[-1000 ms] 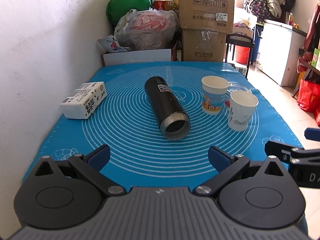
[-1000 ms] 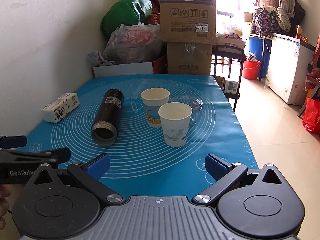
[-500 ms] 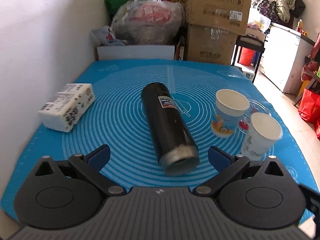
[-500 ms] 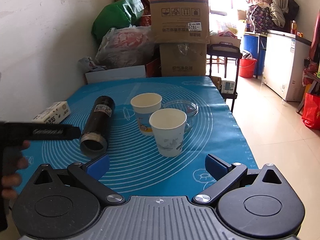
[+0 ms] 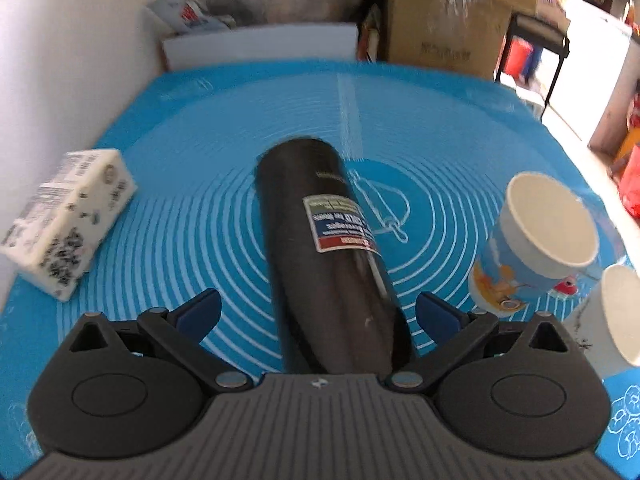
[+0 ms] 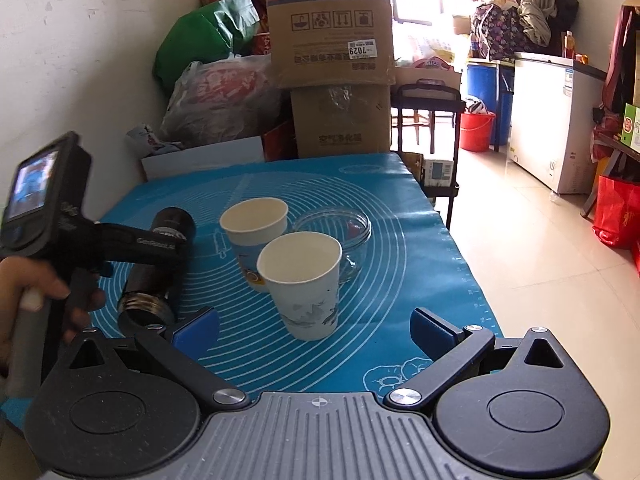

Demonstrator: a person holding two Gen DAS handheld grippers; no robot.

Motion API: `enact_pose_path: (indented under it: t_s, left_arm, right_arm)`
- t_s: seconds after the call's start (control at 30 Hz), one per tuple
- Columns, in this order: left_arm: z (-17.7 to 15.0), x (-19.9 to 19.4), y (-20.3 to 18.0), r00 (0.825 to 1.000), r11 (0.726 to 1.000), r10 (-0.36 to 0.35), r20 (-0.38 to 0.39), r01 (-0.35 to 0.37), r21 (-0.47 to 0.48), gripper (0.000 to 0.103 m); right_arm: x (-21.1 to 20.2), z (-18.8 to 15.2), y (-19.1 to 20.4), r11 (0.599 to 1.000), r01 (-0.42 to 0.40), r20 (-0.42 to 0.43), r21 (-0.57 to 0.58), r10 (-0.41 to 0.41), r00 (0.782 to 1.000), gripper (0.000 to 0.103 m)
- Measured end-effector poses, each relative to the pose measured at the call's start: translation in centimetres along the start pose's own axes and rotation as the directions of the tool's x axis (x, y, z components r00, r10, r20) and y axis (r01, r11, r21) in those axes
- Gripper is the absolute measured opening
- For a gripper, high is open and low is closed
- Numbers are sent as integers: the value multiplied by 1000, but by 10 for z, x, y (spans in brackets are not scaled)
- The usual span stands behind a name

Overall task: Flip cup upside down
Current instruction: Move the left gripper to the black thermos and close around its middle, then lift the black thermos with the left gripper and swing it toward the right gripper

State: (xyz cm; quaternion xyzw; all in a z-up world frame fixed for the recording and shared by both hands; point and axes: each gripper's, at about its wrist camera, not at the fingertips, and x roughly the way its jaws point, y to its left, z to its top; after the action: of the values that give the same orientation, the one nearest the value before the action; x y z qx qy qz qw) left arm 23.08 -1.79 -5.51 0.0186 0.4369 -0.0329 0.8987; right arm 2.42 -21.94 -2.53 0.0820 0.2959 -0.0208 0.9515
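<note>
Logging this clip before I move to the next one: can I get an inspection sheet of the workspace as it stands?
Surface: blue baking mat with white rings covers the table.
Job's things: black flask cup lies on its side, open threaded mouth toward the cameras.
Clutter: two paper cups upright, one plain white, one with blue print behind it; glass bowl behind them; white carton lying near the wall.
Grippers: left gripper open, its fingers either side of the flask; right gripper open, empty, facing the white cup.
Cables: nothing seen.
Surroundings: stacked cardboard boxes, filled bags, white chest freezer, red bucket.
</note>
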Motion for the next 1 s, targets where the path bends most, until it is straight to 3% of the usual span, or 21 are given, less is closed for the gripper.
enact_pose_path:
  t_s: [0.03, 0.1, 0.27, 0.4, 0.57, 0.7, 1.0]
  left_arm:
    - [1, 4, 0, 1000, 1000, -9, -19, 9, -1, 100]
    - [3, 10, 2, 998, 999, -40, -44, 40, -12, 76]
    - [2, 10, 4, 998, 999, -46, -49, 45, -20, 73]
    - [-6, -1, -2, 1000, 999, 17, 15, -18, 49, 71]
    - [-14, -15, 2, 1000, 999, -23, 9, 23, 46, 71]
    - [-25, -32, -1, 998, 997, -8, 60, 4, 82, 71]
    - [-53, -77, 0, 991, 995, -73, 109, 65, 78, 71]
  right_arm:
    - [2, 0, 0, 1000, 1, -3, 1, -1, 1000, 103]
    - [4, -1, -2, 1000, 3, -8, 3, -3, 1000, 103]
    - [8, -2, -3, 1000, 7, -18, 7, -7, 1000, 103]
    - [10, -2, -3, 1000, 10, -18, 0, -10, 1000, 103]
    - [8, -2, -2, 1000, 10, -12, -2, -10, 1000, 103]
    - [3, -2, 0, 1000, 11, -4, -14, -11, 1000, 103]
    - [-8, -2, 2, 1000, 8, 8, -18, -8, 1000, 103]
